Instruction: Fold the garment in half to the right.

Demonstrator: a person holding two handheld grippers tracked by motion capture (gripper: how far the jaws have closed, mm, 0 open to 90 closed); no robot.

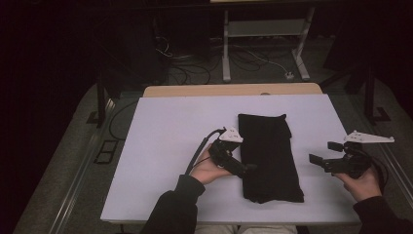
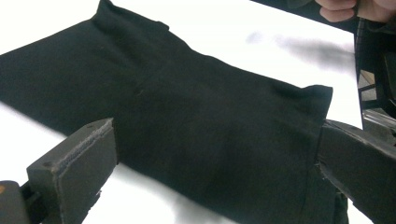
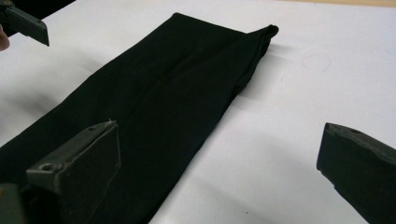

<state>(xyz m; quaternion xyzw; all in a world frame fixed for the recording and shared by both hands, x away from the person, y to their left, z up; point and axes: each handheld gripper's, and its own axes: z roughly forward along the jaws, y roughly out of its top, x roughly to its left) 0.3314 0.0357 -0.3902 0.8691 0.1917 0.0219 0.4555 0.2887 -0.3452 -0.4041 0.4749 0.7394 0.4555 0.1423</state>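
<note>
No readable text, label, brand, number or sign anywhere: none on the black cloth [image 1: 269,156], none on the white worktop [image 1: 165,146], none on the tongs. Only a faint pencilled loop on the worktop in the right gripper view, not legible as writing.

The near end of the black cloth [image 3: 154,116] runs off the bottom of the right gripper view, so its edge there is cut off. In the left gripper view, the cloth [image 2: 187,121] goes off the left side and the bottom too. The right hand [image 2: 345,8] (just a few fingers) is cut by the top edge.
</note>
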